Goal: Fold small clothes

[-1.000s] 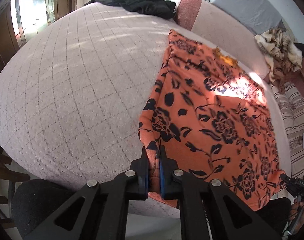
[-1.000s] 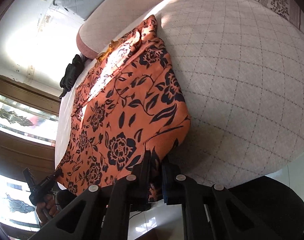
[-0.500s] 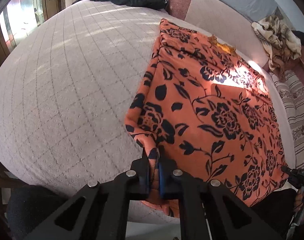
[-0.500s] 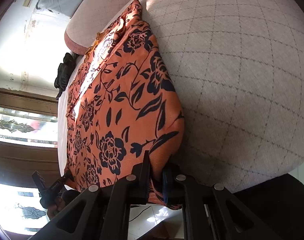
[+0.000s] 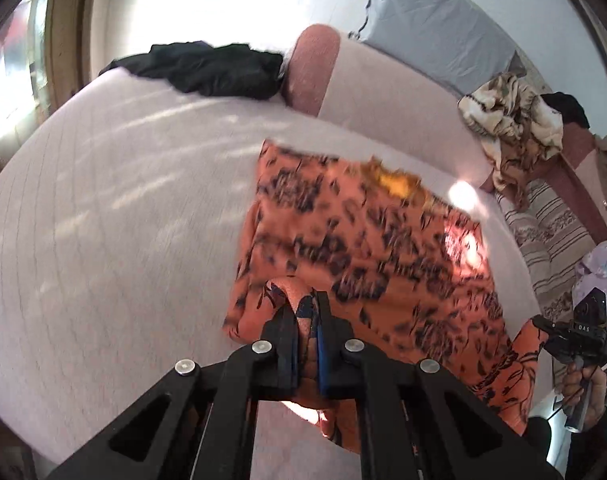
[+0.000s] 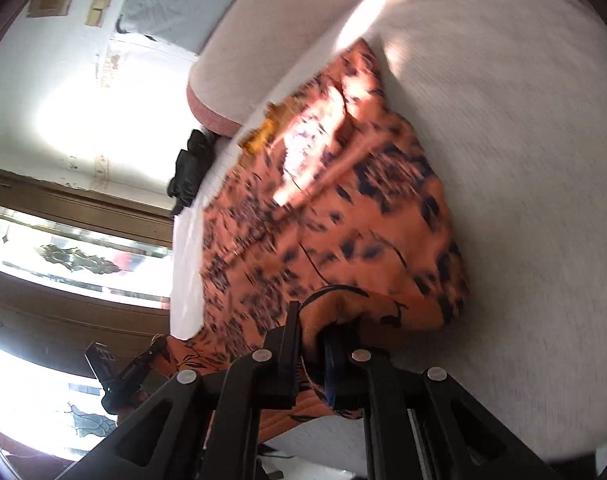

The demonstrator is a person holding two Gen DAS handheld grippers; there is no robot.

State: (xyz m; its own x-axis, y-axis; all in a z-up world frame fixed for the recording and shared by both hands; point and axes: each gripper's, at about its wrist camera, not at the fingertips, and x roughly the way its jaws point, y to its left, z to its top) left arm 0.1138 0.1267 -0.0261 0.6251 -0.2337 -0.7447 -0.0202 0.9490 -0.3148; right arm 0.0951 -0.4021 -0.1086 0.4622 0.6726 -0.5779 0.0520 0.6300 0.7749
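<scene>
Now, cloth: the orange flowered garment lies on the mattress, spread ahead of both pairs of fingers; its near hem is lifted, its far end rests by the bolster
Left gripper: fingers pressed on 1 near corner of the hem, cloth bunched between them; the rest of the garment runs forward and to the right of these fingers
Right gripper: fingers pinching the other near corner, a fold of cloth humped over the tips; the garment runs forward and to the left
Long axis: straight away from both grippers, near hem to far end; both views are blurred, so finer folds cannot be told
Nearer hand: neither; each holds its own corner, the 2 apart across the hem
Coming move, as a guess: carry the near hem forward over the body to meet the far end
Edges: mattress edge lies just below the fingers
Open room: bare mattress left of the left fingers and right of the right fingers; black clothes sit well beyond, far left
</scene>
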